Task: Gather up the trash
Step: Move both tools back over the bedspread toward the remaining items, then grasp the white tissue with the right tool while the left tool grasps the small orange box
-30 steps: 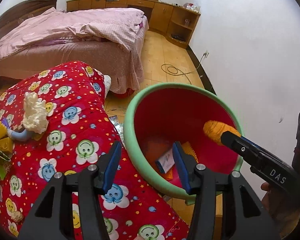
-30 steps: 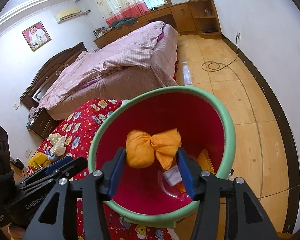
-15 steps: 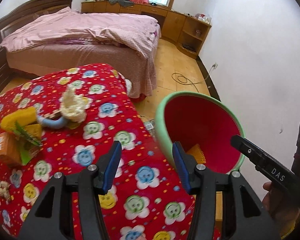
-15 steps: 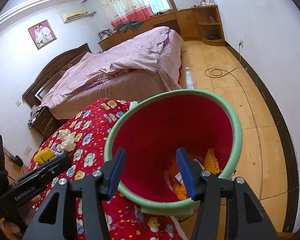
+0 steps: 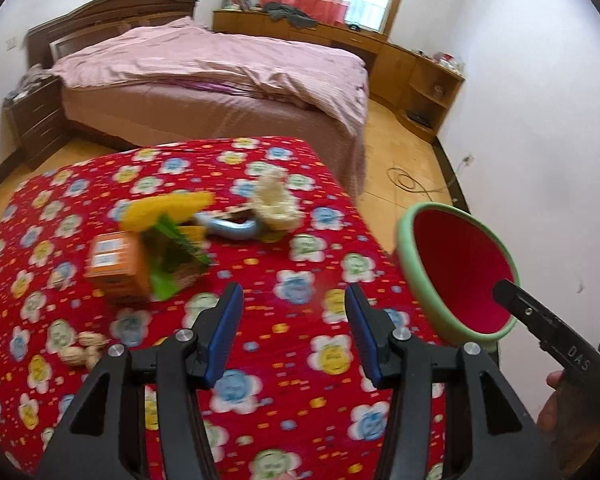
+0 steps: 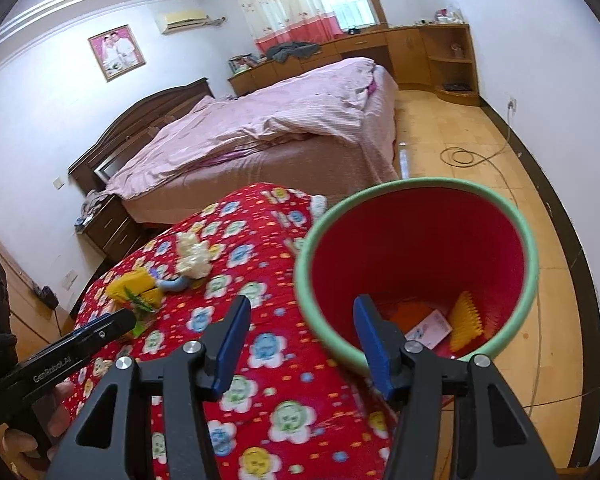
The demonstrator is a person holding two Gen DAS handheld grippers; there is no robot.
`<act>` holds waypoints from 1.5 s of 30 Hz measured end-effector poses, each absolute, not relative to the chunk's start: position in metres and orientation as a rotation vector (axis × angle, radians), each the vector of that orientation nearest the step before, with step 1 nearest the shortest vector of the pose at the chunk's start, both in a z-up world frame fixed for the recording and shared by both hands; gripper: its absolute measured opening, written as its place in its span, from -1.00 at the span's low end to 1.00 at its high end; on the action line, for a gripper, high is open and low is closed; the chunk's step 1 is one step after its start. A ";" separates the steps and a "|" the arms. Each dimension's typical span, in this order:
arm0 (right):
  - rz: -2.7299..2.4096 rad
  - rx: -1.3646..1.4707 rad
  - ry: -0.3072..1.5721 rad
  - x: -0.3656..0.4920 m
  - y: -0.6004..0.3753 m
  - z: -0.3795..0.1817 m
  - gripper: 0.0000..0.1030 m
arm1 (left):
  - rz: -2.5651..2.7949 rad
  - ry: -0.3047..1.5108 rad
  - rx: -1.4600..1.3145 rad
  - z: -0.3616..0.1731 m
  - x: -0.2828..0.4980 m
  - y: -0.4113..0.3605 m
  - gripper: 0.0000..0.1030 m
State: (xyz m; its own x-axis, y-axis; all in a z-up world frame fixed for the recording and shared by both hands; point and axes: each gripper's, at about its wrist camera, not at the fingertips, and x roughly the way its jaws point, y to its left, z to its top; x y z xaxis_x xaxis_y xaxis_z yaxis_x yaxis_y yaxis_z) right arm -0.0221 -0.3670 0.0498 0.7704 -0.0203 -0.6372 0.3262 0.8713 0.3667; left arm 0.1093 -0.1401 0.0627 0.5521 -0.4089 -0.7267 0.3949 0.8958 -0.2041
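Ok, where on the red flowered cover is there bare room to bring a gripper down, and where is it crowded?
Free: the near stretch of the red flowered cover, between the walnuts and the red bin, and the far-left part behind the orange carton. Crowded: the middle, where the carton, yellow corn cob, blue handle and crumpled white wad cluster together.

Home bedroom. Wide dark-wood bed with carved headboard and rumpled pink striped duvet [image 6: 284, 120] fills the middle. Left of the bed: dark wooden nightstand with drawers [image 5: 36, 120]. Beyond the bed: honey-coloured built-in cabinets and corner shelves [image 6: 448, 60] beneath a red-and-white curtained window [image 6: 300, 4]. Above the bed: framed portrait photo [image 6: 117, 57], wall-mounted air conditioner [image 6: 182, 21]. Yellow wooden floor [image 6: 460, 128].
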 end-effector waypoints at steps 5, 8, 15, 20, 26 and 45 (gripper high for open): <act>-0.149 0.457 0.676 -0.011 -0.338 0.054 0.13 | -0.413 0.857 -0.044 0.062 0.114 -0.105 0.02; -0.124 0.450 0.685 -0.002 -0.326 0.053 0.13 | -0.372 0.855 -0.061 0.061 0.118 -0.086 0.02; -0.075 0.430 0.713 0.016 -0.301 0.047 0.13 | -0.298 0.861 -0.077 0.051 0.134 -0.056 0.07; -0.058 0.418 0.736 0.028 -0.292 0.042 0.13 | -0.266 0.878 -0.066 0.036 0.147 -0.052 0.14; -0.031 0.400 0.761 0.052 -0.283 0.038 0.13 | -0.210 0.871 -0.020 0.022 0.162 -0.055 0.17; 0.022 0.325 0.850 0.175 -0.261 -0.004 0.13 | -0.230 0.897 -0.136 -0.003 0.194 -0.041 0.17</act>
